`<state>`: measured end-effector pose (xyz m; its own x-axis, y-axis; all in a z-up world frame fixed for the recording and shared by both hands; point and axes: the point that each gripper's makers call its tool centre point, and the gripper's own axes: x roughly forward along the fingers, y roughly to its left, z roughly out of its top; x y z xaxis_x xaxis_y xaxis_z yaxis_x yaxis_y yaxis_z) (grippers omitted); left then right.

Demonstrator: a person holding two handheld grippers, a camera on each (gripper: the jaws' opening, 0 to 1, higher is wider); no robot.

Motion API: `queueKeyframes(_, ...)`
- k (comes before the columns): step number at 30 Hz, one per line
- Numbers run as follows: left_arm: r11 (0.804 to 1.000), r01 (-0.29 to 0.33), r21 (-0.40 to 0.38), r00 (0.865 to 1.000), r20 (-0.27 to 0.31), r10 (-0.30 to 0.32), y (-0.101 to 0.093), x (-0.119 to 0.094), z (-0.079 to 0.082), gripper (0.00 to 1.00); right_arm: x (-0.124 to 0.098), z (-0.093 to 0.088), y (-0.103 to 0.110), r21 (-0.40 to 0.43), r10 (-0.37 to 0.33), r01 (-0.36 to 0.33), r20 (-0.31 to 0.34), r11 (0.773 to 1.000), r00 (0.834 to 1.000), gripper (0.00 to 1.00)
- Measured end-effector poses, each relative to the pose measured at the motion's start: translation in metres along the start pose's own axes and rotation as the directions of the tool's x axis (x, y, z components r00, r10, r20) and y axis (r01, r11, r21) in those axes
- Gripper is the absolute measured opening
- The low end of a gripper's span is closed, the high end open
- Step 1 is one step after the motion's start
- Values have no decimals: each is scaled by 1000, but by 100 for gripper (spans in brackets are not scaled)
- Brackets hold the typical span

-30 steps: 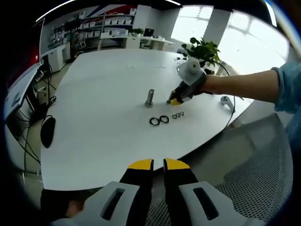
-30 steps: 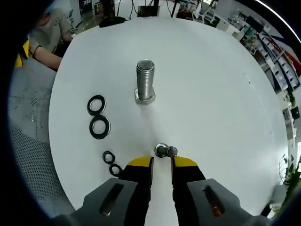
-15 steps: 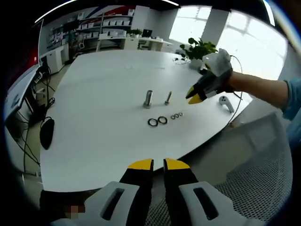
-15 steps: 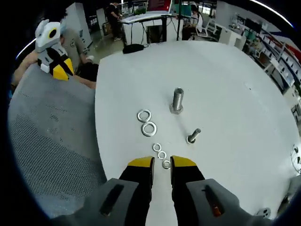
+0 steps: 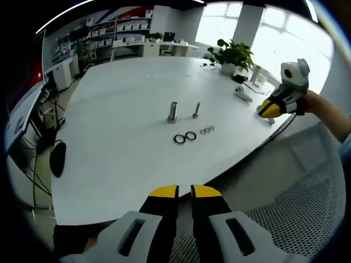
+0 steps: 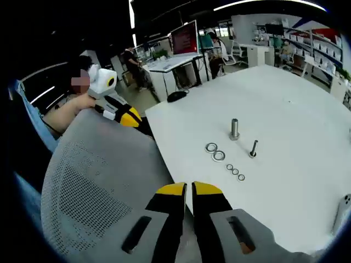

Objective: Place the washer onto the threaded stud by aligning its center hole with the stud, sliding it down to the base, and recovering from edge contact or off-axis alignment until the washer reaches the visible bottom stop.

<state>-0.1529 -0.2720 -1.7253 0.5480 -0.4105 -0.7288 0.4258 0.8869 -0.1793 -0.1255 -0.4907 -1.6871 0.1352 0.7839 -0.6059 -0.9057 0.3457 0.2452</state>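
Note:
The thick threaded stud (image 5: pixel 173 112) (image 6: pixel 235 129) stands upright on the white table (image 5: pixel 120 104) (image 6: pixel 290 104). A thin bolt (image 5: pixel 196 110) (image 6: pixel 253 148) stands beside it. Two large dark washers (image 5: pixel 185 137) (image 6: pixel 215 152) lie flat in front of the stud, with three small washers (image 5: pixel 207 130) (image 6: pixel 235 171) in a row next to them. My left gripper (image 5: pixel 185 191) (image 6: pixel 129 116) is held back off the table's near edge, shut and holding nothing. My right gripper (image 6: pixel 189 189) (image 5: pixel 266 110) hovers past the table's edge above a chair, shut and holding nothing.
A grey mesh chair back (image 6: pixel 93 192) (image 5: pixel 307 213) lies under both grippers. A potted plant (image 5: pixel 235 55) and a white handheld device (image 5: pixel 241 93) sit at the table's far side. A black mouse (image 5: pixel 56 159) rests near the left edge. Desks and shelves stand beyond.
My right gripper has drawn back from the thin bolt and away over the table's edge, leaving the bolt upright beside the stud. The washers have not moved.

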Motion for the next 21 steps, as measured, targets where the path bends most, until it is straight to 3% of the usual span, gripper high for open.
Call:
queueKeyframes(1, 1000, -1, -2, 1000, 1, 1, 1, 0, 0, 6, -6, -1, 9, -66, 29, -28, 5, 997, 1000, 6)
queueKeyframes(2, 1000, -2, -6, 1000, 8, 2, 1, -1, 1, 6, -10, 2, 12, -70, 5, -2, 38, 998, 999, 5)
queueKeyframes(3, 1000, -3, -7, 1000, 14, 3, 1, -1, 2, 6, -16, 2, 24, -116, 55, -49, 49, 992, 997, 3)
queueKeyframes(6, 1000, -7, 4, 1000, 18, 7, 1, -2, 3, 6, -27, 1, 37, -34, 73, -70, 91, 997, 993, 3)
queueKeyframes(8, 1000, -10, 18, 1000, 11, 10, 0, -1, 2, 6, -33, 0, 38, -39, 41, -37, 100, 999, 994, 3)
queueKeyframes(9, 1000, -12, 25, 1000, 11, 12, 1, -1, 2, 6, -36, -5, 32, -32, -26, 29, 73, 999, 997, 5)
queueKeyframes(10, 1000, -12, 26, 1000, 11, 12, 1, -1, 2, 6, -36, -4, 28, -66, -60, 66, 93, 996, 994, 5)
queueKeyframes(15, 1000, -8, 23, 1000, 14, 7, 0, -2, 2, 6, -38, -9, 29, -13, -77, 78, 85, 997, 993, 3)
queueKeyframes(17, 1000, -6, 24, 1000, 13, 6, -1, -2, 1, 6, -40, -11, 25, -15, -129, 131, 73, 991, 989, 4)
queueKeyframes(19, 1000, -4, 27, 1000, 14, 4, -1, -3, 1, 6, -41, -8, 22, -24, -176, 179, 100, 983, 979, 8)
queueKeyframes(21, 1000, -2, 23, 1000, 14, 1, -1, -3, 1, 6, -42, -17, 13, -26, -253, 255, 57, 967, 966, 13)
